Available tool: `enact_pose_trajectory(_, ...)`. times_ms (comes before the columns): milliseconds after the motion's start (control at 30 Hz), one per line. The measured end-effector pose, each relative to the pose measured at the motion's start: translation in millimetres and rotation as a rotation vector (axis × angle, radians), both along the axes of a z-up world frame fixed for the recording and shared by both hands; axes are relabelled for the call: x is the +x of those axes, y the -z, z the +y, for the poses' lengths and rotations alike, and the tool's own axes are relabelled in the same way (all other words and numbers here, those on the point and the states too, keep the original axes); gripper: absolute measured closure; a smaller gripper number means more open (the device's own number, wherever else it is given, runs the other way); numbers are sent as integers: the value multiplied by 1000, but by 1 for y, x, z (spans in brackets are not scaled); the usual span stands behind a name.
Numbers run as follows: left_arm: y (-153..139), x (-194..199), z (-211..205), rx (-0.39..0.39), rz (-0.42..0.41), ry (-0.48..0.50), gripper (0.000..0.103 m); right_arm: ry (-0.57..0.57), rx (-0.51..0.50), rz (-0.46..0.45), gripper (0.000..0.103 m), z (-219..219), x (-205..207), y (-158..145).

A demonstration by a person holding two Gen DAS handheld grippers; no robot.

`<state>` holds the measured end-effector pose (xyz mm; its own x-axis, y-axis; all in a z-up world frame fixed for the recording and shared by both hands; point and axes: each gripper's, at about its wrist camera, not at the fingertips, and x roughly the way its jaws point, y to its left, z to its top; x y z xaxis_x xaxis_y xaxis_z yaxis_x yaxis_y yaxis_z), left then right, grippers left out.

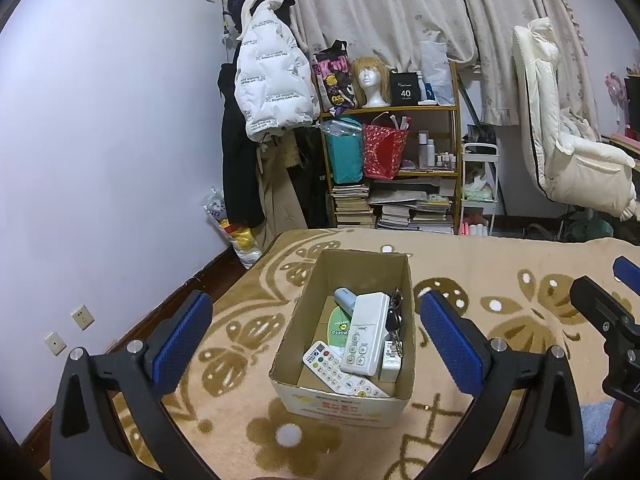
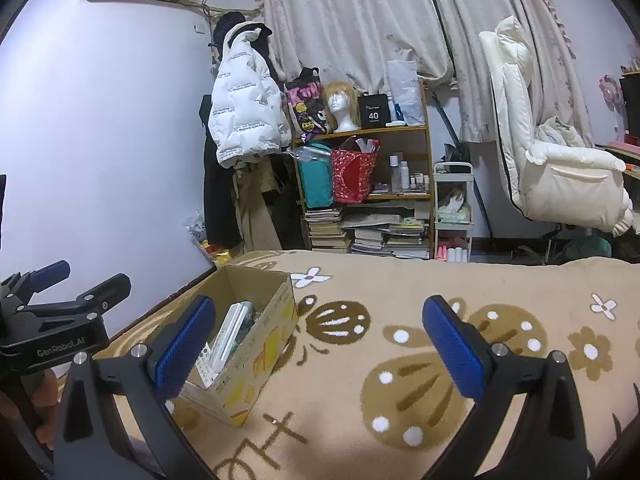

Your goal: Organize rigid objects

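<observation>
Left wrist view shows you a tan blanket (image 1: 480,264) with brown butterflies and flowers spread over the surface, a lilac wall on the left, and at the far side a wooden shelf (image 1: 400,168) of books and bags under pale curtains (image 1: 380,8). Your left gripper (image 1: 316,336) is spread wide and holds nothing; the open cardboard box (image 1: 298,340) sits on the blanket straight ahead, between its fingers, with two white remotes (image 1: 366,334), keys (image 1: 394,320) and other small items inside. Your right gripper (image 2: 320,344) is likewise wide open and empty, with the box just beyond its left finger, near left in that view.
</observation>
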<state>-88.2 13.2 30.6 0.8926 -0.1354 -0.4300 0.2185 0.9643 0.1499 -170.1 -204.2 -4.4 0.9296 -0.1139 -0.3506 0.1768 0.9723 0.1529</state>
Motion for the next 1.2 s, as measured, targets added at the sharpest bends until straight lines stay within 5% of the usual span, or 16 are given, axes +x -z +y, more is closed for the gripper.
enact_pose_trajectory(1200, 5, -4, -1, 7, 0, 14, 0, 22, 9, 15, 0, -17, 2, 4)
